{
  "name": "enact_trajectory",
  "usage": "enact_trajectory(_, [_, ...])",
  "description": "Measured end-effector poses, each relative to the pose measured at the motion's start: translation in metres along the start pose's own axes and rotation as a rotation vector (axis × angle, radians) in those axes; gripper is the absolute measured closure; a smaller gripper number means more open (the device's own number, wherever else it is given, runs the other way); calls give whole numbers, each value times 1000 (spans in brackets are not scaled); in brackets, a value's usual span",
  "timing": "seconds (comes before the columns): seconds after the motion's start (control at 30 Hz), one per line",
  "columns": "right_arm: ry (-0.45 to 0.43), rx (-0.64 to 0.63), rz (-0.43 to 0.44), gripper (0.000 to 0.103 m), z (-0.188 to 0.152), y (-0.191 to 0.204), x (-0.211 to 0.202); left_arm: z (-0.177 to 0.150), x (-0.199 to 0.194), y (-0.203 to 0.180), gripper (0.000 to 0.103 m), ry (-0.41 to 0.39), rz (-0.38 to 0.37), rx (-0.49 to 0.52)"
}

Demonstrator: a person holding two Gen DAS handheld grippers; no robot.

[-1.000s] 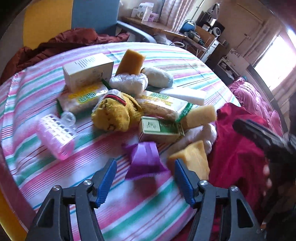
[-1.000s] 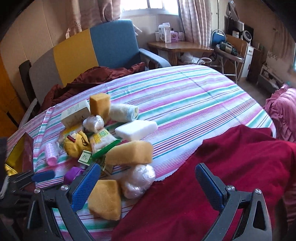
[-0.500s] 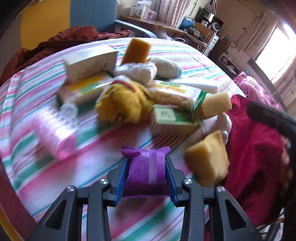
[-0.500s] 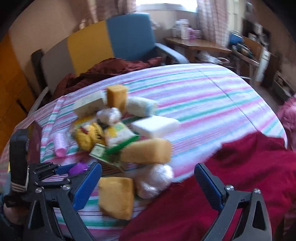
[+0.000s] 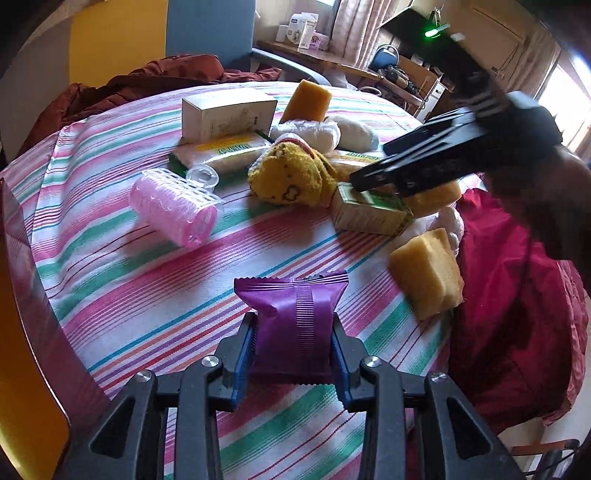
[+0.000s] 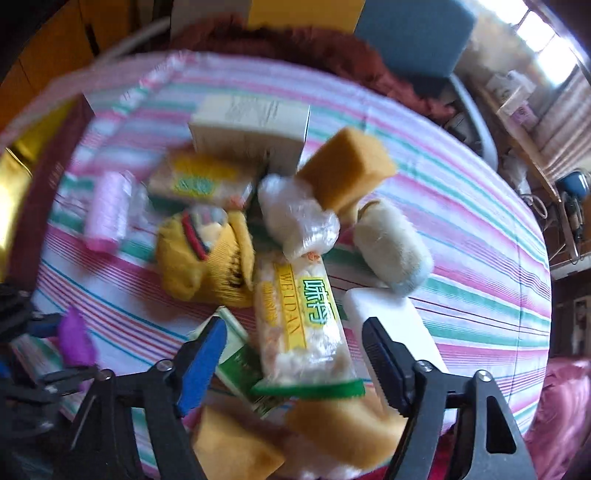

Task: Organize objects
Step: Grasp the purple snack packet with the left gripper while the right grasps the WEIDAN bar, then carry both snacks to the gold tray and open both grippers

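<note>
My left gripper is shut on a purple wrapped packet, held over the near part of the striped table; the packet also shows at the left edge of the right wrist view. My right gripper is open, low over the pile, with a clear yellow-labelled snack pack between its fingers. It shows in the left wrist view as a dark shape above a green and white box. A yellow plush toy, pink curler roll and sponges lie around.
A white carton, a bagged white roll, a white fuzzy roll and a white bar crowd the pile. A dark red cloth covers the table's right edge. A blue and yellow chair stands behind.
My left gripper closed on the purple packet and drew it back toward the near edge. My right gripper swung in from the red cloth and dropped low over the pile.
</note>
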State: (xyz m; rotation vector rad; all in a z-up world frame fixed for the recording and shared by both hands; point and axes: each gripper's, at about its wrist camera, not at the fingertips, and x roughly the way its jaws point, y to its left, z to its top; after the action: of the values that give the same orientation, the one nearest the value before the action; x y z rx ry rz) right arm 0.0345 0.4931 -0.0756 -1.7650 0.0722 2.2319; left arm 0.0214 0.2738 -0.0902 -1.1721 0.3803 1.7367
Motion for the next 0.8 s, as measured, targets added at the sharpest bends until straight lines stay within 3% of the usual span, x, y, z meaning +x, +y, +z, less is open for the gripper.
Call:
enact_trajectory(0.03, [0, 15, 21, 33, 3, -4, 1, -1, -5, 2, 67, -5, -4, 0])
enact_trajectory(0.13, [26, 40, 67, 53, 5, -13, 5, -2, -7, 2, 67, -11, -10, -5])
enact_trajectory(0.27, [73, 65, 111, 52, 2, -20, 23, 0, -5, 2, 67, -14, -15, -17])
enact_trajectory(0.37, [57, 82, 112, 54, 0, -21, 26, -1, -11, 1, 67, -29, -13, -17])
enact_trajectory(0.6, [-78, 112, 73, 55, -10, -22, -20, 2, -39, 7, 67, -106, -17, -40])
enact_trajectory(0.8, [-201, 105, 116, 55, -24, 1, -69, -2, -71, 25, 67, -174, 10, -99])
